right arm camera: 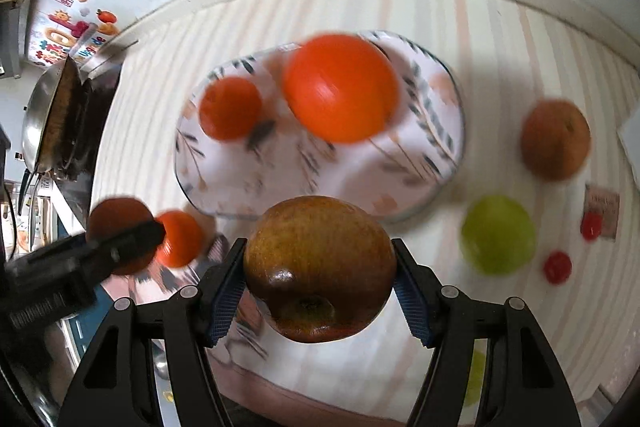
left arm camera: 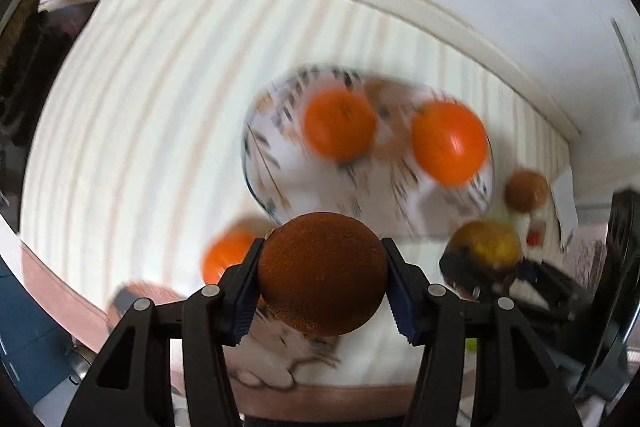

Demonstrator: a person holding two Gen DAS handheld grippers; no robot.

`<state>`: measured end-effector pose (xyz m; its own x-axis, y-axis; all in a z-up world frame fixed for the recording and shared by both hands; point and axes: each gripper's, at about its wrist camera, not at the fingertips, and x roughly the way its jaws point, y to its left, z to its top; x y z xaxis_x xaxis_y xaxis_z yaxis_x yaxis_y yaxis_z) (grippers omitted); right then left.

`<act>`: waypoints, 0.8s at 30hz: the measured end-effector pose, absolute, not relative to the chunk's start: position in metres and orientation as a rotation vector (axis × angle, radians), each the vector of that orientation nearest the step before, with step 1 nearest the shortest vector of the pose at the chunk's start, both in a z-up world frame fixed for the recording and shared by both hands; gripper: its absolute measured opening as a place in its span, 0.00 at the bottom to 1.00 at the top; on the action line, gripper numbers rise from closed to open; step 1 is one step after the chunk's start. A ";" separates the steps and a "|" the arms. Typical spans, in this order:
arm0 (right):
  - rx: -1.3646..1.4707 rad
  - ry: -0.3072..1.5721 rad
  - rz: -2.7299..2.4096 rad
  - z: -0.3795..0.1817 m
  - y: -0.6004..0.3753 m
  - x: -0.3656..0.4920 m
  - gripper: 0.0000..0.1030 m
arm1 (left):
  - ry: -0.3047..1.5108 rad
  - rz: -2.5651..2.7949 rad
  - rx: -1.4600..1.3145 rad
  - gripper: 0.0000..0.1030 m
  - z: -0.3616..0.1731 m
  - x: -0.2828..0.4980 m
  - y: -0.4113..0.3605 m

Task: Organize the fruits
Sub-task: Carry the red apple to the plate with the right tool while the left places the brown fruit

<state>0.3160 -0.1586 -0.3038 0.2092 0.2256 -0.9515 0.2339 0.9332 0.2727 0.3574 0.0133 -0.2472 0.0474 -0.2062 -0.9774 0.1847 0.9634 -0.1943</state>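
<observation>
Striped cream cloth [right arm camera: 168, 75] covers the table, the largest item I log, spanning both views.

Patterned plate [right arm camera: 400, 171], white with leaf print, sits at centre in the right wrist view. On it: a large orange fruit [right arm camera: 340, 87] at 1 o'clock of the plate, a smaller orange fruit [right arm camera: 230, 107] at 10 o'clock.

Steel pan [right arm camera: 40, 115], at 9 o'clock of that view, tilted at the cloth's edge.

Red-brown apple [right arm camera: 318, 267], grasped across its sides by my right gripper [right arm camera: 318, 287], both pads pressed on it, held above the cloth at 6 o'clock of the plate.

Rough brown fruit [left arm camera: 322, 273], clenched between the pads of my left gripper [left arm camera: 322, 291], lifted clear of the cloth at 6 o'clock of the plate in the left wrist view.

Brown round fruit [right arm camera: 555, 139] on the cloth at 3 o'clock of the plate.

Green fruit [right arm camera: 498, 235] at 4 o'clock.

Small orange fruit [right arm camera: 180, 239] at 8 o'clock, near the plate.

Two small red items [right arm camera: 557, 267], blurred, at 4 o'clock beyond the green fruit.
</observation>
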 end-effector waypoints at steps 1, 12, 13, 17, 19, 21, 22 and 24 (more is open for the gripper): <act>0.393 1.371 -0.002 -0.306 -0.155 0.320 0.69 | 1.497 -0.291 -0.018 0.51 -0.249 0.365 0.015; 0.277 1.402 0.017 -0.338 -0.110 0.371 0.69 | 1.665 -0.272 -0.066 0.51 -0.301 0.422 0.013; 0.273 1.403 0.017 -0.340 -0.108 0.374 0.69 | 1.683 -0.274 -0.074 0.52 -0.306 0.423 0.013; 0.264 1.409 0.021 -0.347 -0.103 0.381 0.69 | 1.729 -0.285 -0.098 0.52 -0.319 0.425 0.009; 0.267 1.413 0.021 -0.350 -0.103 0.384 0.69 | 1.747 -0.286 -0.098 0.52 -0.324 0.425 0.006; 0.270 1.418 0.023 -0.351 -0.108 0.380 0.69 | 1.758 -0.279 -0.097 0.52 -0.327 0.424 0.004; 0.277 1.425 0.024 -0.352 -0.109 0.381 0.69 | 1.759 -0.277 -0.094 0.52 -0.328 0.424 0.002; 0.295 1.436 0.029 -0.353 -0.114 0.377 0.69 | 1.756 -0.280 -0.085 0.52 -0.326 0.421 0.000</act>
<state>0.3773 -0.1138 -0.3531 0.1402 0.1962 -0.9705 0.1566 0.9634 0.2174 0.4215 0.0001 -0.3262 -0.2051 -0.2112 -0.9557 0.0968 0.9673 -0.2345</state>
